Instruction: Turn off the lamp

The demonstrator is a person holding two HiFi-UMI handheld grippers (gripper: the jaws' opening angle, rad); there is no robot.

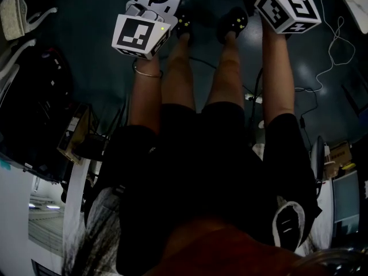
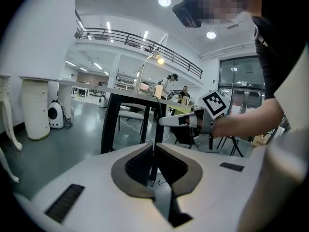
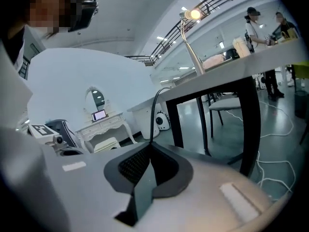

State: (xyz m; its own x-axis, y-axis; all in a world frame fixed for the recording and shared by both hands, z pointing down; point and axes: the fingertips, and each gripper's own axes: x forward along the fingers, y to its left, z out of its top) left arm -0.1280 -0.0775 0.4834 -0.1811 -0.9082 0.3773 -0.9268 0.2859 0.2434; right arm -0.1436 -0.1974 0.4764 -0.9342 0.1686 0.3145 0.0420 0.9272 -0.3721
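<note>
Lamp [image 2: 159,59] is lit. It stands on the black-legged counter [image 2: 130,91], its thin neck arching above the top. The right gripper view shows the same lamp from below, bulb glowing.

Beside its base is a beige box [image 2: 158,91]. I cannot read what is in it from either gripper view.

Left gripper [image 2: 153,154]: fingers pressed together, nothing between them, aimed at the counter legs from well short of them.

Right gripper [image 3: 150,154]: fingers pressed together. A dark cord [image 3: 155,111] drops from the counter edge straight down to their tips. I cannot tell whether it is pinched or only passes behind. From the left gripper view, the right gripper's tips sit just beside that cord, below the counter top.

Head view: both grippers are held out ahead over a dark floor [image 1: 86,56], with the person's legs between them.
</note>
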